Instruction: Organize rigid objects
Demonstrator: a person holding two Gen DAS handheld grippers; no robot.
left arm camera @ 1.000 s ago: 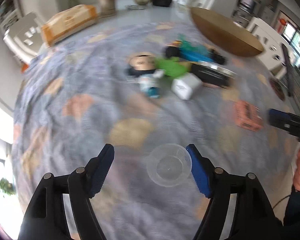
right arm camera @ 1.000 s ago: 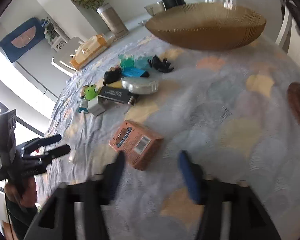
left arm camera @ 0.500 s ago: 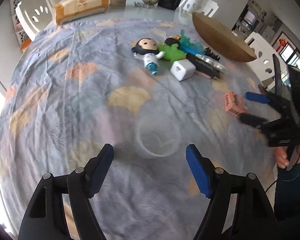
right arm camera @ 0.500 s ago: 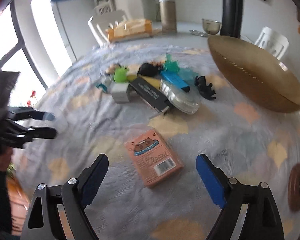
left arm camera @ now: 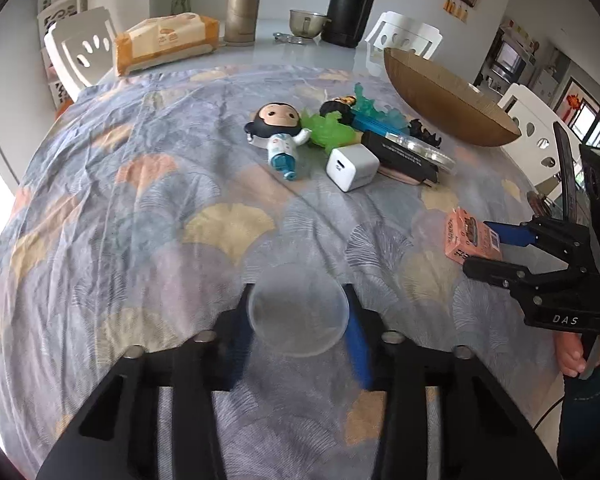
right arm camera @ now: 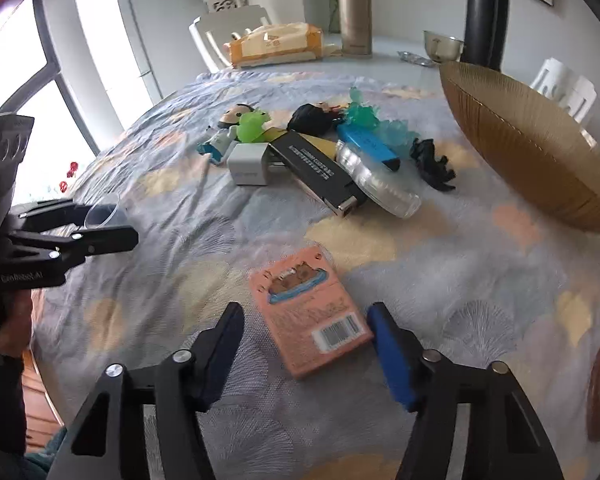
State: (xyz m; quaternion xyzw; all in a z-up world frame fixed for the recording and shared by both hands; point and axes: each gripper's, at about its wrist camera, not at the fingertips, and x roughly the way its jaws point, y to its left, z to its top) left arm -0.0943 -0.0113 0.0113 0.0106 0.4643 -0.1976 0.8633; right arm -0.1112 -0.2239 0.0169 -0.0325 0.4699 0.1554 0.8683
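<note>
A clear plastic cup (left arm camera: 298, 308) stands on the patterned tablecloth (left arm camera: 140, 208) between the fingers of my left gripper (left arm camera: 298, 300). Its jaws are closing and both pads touch the cup's sides. In the right wrist view the cup (right arm camera: 102, 212) shows in that gripper (right arm camera: 120, 220) at the left edge. A pink box with a barcode (right arm camera: 308, 308) lies flat between the fingers of my right gripper (right arm camera: 305, 314). Those jaws are closing too; the right pad is at the box's corner and a gap remains on the left. The left wrist view shows this box (left arm camera: 470, 240) at the right.
A pile mid-table holds a doll figure (left arm camera: 278, 132), green toy (left arm camera: 326, 130), white charger cube (left arm camera: 352, 168), black box (right arm camera: 316, 166), blue item (right arm camera: 366, 144) and a clear lid (right arm camera: 380, 186). A big brown bowl (right arm camera: 520, 144) stands right. Tissue pack (left arm camera: 164, 42), flasks and a steel bowl sit behind.
My left gripper has moved forward around the clear cup and its jaws have closed in on it. My right gripper rolled level over the pink box and its jaws have narrowed around it.
</note>
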